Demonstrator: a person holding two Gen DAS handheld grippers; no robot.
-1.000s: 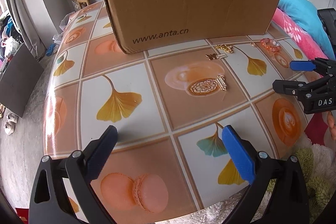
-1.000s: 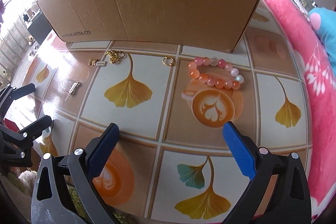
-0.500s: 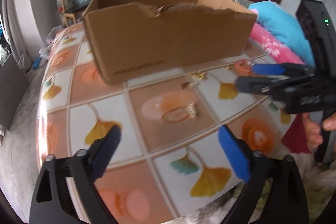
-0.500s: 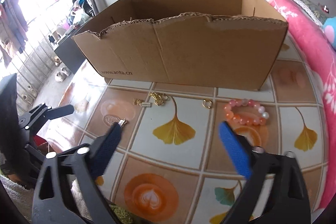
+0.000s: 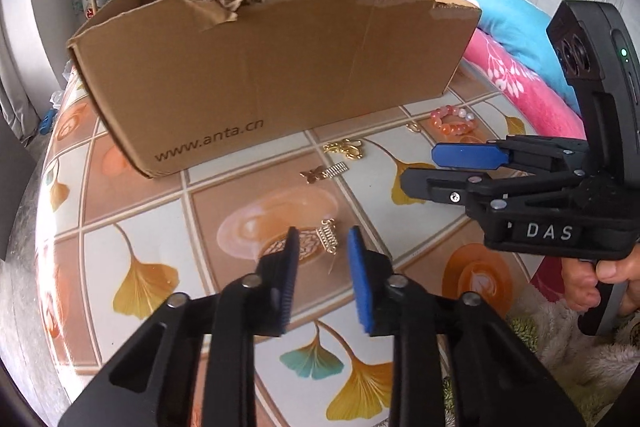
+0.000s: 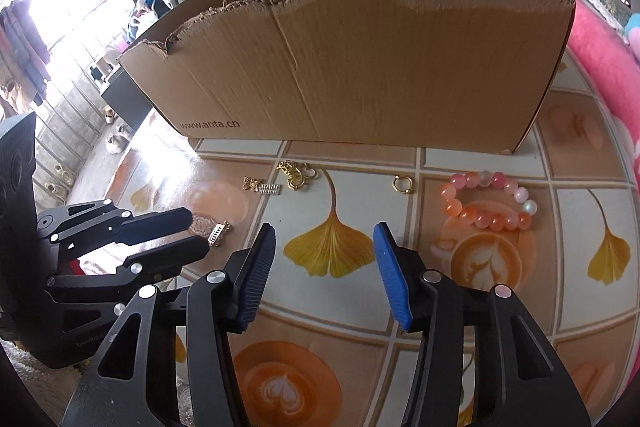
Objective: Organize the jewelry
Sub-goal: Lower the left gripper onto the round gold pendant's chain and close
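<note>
Cardboard makes up the big open box (image 5: pixel 272 67) standing at the back of the table (image 5: pixel 132 227), its near wall torn ragged along the top edge and printed with a web address low on the left. The table wears a glossy cloth of tiles showing ginkgo leaves, coffee cups and macarons.

All the jewelry lies on the cloth in front of the box, none of it inside as far as can be seen. A pink and orange bead bracelet (image 6: pixel 490 201) sits to the right, apart from the rest. A small gold ring (image 6: pixel 403 183) lies to its left. Further left is a tangle of gold chain (image 6: pixel 295 175), and just beside that a little butterfly charm with a silver comb-like bar (image 6: pixel 262 185). Nearest the front edge lies a round filigree brooch with a small gold clasp (image 5: pixel 316 245).

The left gripper (image 5: pixel 322 247) points down at that brooch; its jaws have just been closing and now stand a narrow gap apart, the brooch seen between the tips, though whether they touch it cannot be told. The right gripper (image 6: pixel 325 241) hangs over a yellow leaf tile; its jaws have also been closing and stand about half apart with nothing between them. A hand (image 5: pixel 600 287) holds its handle at the right of the left camera's view
</note>
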